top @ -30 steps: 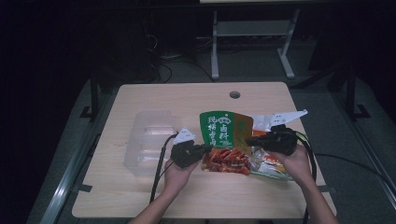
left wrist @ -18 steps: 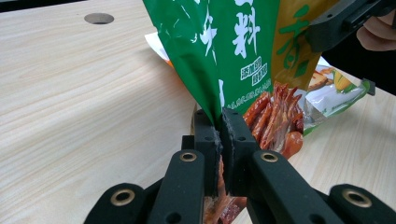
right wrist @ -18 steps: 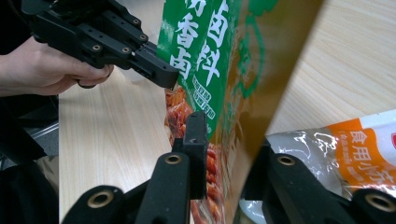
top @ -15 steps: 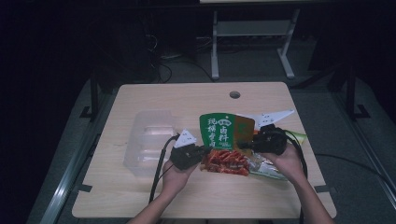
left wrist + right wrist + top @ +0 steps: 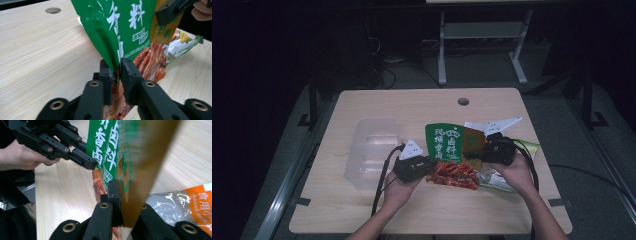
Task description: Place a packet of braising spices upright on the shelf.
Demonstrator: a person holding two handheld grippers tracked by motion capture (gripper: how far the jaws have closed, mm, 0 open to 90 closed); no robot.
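The left tool (image 5: 115, 75) is clamped on one side of the green bag (image 5: 445, 142), and the right tool (image 5: 124, 202) on the other, holding it upright over the surface (image 5: 412, 107). Pulling apart unevenly could tear it or slip a grip.

green pouch (image 5: 120, 22) top cropped, right tongs' (image 5: 122, 202) far jaw hidden

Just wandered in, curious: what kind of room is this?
Probably a lab or workshop used for recording: a plain wooden table with a cable hole, dark surroundings, cables on the floor and a metal stand behind.
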